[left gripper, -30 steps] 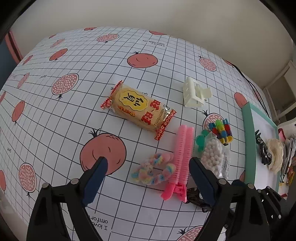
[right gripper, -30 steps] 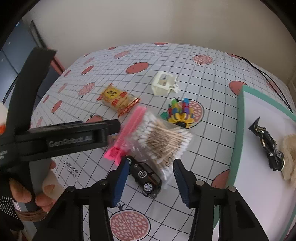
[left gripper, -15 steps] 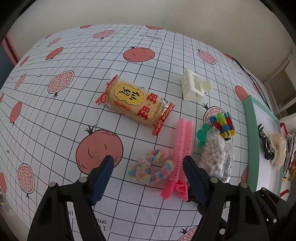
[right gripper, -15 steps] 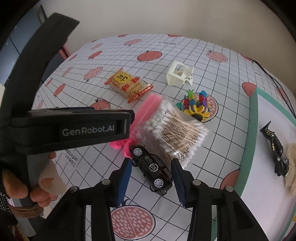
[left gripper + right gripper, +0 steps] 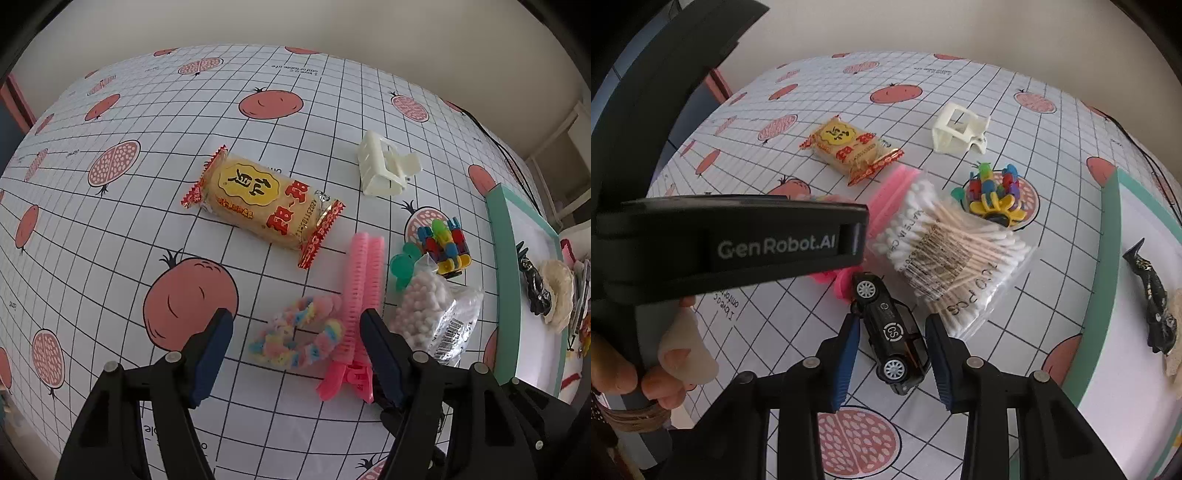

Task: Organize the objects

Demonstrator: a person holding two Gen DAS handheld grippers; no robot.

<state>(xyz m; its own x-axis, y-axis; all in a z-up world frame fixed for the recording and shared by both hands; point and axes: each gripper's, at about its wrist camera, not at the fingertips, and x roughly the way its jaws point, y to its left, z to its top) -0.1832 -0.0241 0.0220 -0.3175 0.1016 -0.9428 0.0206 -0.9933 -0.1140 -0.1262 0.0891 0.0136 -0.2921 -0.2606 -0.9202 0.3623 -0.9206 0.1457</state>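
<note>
1. Left wrist view: the left gripper (image 5: 295, 336) points steeply down at the tablecloth (image 5: 110, 229) low in the frame. Its jaws have just been closing in and now stand spread, pinching nothing.
2. Between them, at lower centre, lies the pastel scrunchie (image 5: 295, 334). The left pad stands clear of it; the right pad sits against the pink hair clip (image 5: 356, 306) that lies alongside the scrunchie's right edge.
3. The clip's long axis runs up the frame, about parallel to the pads, so I'd judge a squeeze here could catch clip and scrunchie together.
4. Right of the clip lies the bag of cotton swabs (image 5: 432, 314); the snack packet (image 5: 264, 205) lies above centre. The tray (image 5: 506, 258) runs down the right edge.
5. Right wrist view: the right gripper (image 5: 892, 354) is at lower centre, its jaws just now closing but not yet touching anything.
6. The black toy car (image 5: 890, 328) lies between them, its long axis slanting from upper left to lower right, skewed across the gap. Its rear end sits between the pads, the nose pokes out beyond.
7. The tray rim (image 5: 1100, 280) is to the right of the car, so the right hand is the nearer one for carrying it over.
8. The other gripper's body fills the left of this view, blocking the scrunchie.
</note>
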